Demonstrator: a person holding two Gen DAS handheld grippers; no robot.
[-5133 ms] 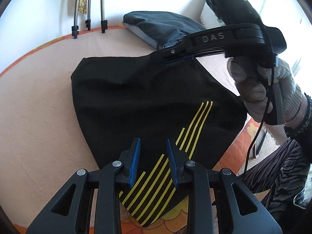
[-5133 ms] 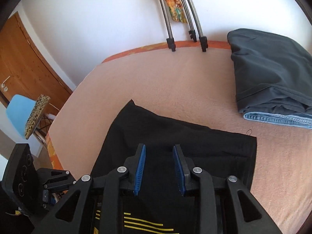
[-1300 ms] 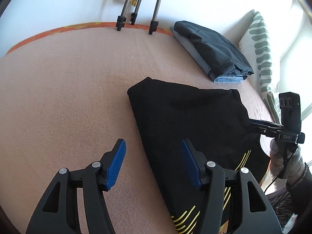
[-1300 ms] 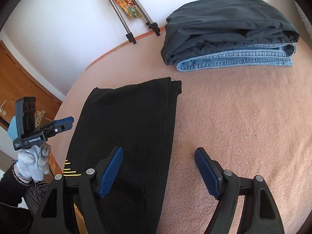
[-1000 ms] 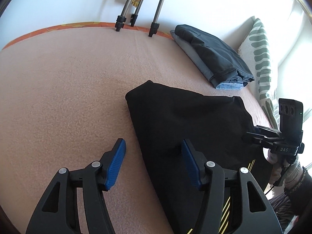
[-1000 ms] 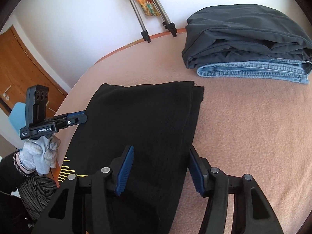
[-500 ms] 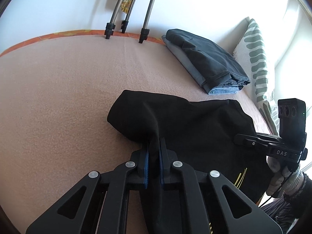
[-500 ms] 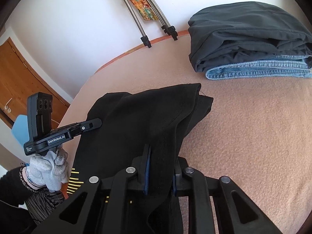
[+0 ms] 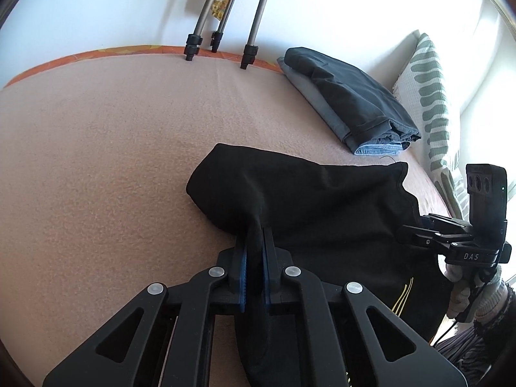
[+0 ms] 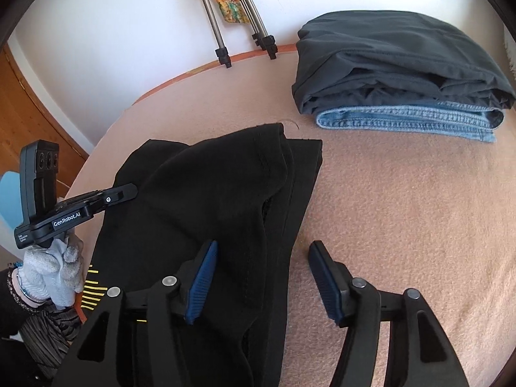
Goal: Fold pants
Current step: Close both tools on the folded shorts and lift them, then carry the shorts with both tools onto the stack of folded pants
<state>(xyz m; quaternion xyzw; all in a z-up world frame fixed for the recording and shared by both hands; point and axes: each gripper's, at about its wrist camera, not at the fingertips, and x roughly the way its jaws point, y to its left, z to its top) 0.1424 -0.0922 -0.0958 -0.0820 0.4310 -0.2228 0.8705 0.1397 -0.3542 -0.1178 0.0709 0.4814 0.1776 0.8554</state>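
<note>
The black pants (image 9: 316, 200) with yellow stripes lie partly folded on the pink blanket (image 9: 96, 148). My left gripper (image 9: 254, 245) is shut on their left edge, and the cloth bunches up between the blue pads. In the right wrist view the pants (image 10: 206, 200) lie rumpled, with the top layer drawn back from the right edge. My right gripper (image 10: 261, 251) is open, its left finger over the cloth and its right finger over the blanket. The left gripper also shows in the right wrist view (image 10: 129, 192), and the right gripper in the left wrist view (image 9: 409, 233).
A stack of folded dark trousers and blue jeans (image 10: 403, 71) lies at the back right of the bed. Tripod legs (image 9: 225, 42) stand at the far edge by the wall. A green patterned pillow (image 9: 432, 103) is at the right. A wooden door (image 10: 29, 122) is at the left.
The left gripper has stayed shut on the pants edge and pulled it a little. The right gripper, shut on the cloth half a second ago, has opened and let it go.
</note>
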